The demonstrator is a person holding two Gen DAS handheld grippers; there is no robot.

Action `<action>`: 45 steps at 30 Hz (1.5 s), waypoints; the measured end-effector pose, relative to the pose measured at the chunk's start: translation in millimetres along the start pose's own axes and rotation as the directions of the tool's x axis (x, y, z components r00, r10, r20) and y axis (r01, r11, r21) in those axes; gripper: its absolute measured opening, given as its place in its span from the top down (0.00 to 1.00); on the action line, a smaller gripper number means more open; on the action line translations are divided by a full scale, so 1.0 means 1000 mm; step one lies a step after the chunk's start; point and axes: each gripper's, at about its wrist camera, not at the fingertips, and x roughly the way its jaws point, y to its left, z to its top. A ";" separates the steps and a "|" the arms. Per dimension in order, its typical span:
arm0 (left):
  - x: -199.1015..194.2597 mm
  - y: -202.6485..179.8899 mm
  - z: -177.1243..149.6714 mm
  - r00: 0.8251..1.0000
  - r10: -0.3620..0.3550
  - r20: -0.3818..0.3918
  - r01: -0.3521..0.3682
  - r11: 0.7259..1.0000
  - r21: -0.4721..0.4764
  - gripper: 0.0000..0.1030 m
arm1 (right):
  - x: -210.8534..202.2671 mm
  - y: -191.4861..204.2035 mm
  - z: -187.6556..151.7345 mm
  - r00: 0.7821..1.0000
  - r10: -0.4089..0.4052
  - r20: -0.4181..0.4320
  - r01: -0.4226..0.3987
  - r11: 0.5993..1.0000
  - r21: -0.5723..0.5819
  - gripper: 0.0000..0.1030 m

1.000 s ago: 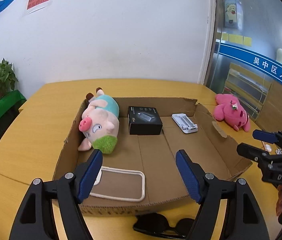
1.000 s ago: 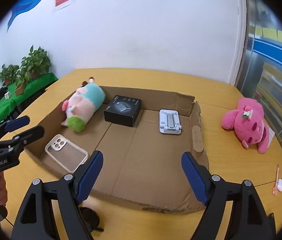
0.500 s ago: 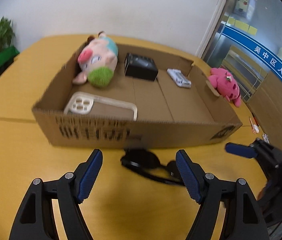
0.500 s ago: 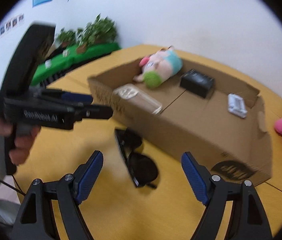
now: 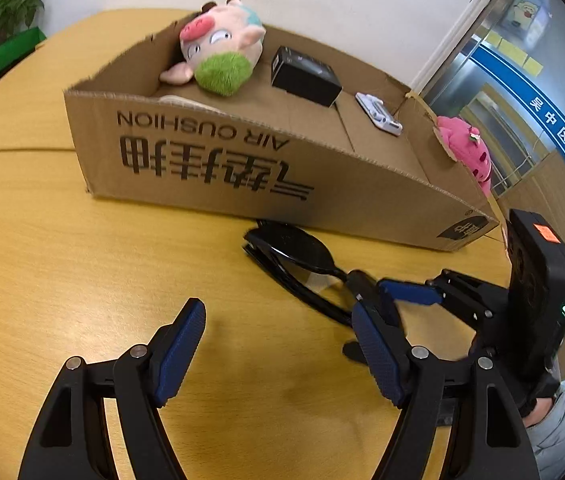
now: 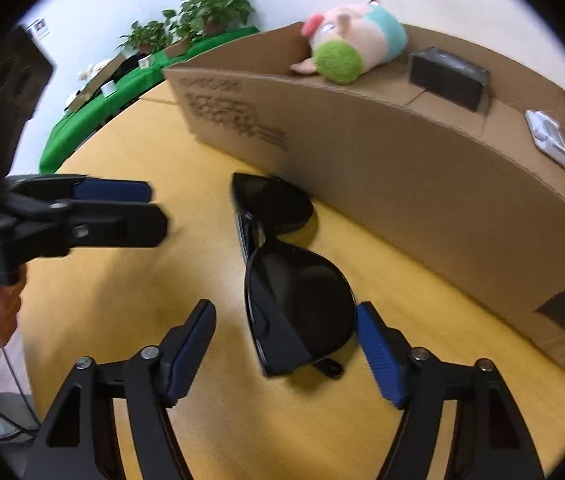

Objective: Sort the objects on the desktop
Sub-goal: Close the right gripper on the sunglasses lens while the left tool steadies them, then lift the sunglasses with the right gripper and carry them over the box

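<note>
Yellow wooden surface carries folded sunglasses beside the cardboard box. Right claw, closing but not yet gripping, straddles their near lens, long axis pointing away; left claw hangs wide and empty.

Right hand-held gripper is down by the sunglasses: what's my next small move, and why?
Probably finish closing the right hand-held gripper on the sunglasses. Its jaws are closing, the near lens lies between the pads, and the left pad looks short of the frame. The left hand-held gripper is open over bare table.
</note>
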 end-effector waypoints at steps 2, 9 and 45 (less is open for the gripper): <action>0.005 0.003 0.000 0.999 -0.033 -0.019 0.033 0.999 -0.018 0.23 | -0.003 0.006 -0.004 0.998 0.053 -0.017 -0.053 0.999 0.006 0.35; 0.027 0.012 0.007 0.990 -0.125 -0.066 0.117 0.986 -0.116 0.24 | -0.001 0.008 0.001 0.999 0.036 -0.002 -0.036 0.999 0.012 0.33; -0.029 -0.071 0.030 0.962 -0.274 -0.001 0.273 0.960 0.060 0.87 | -0.087 0.039 -0.020 0.961 -0.135 0.240 0.120 0.990 0.074 0.49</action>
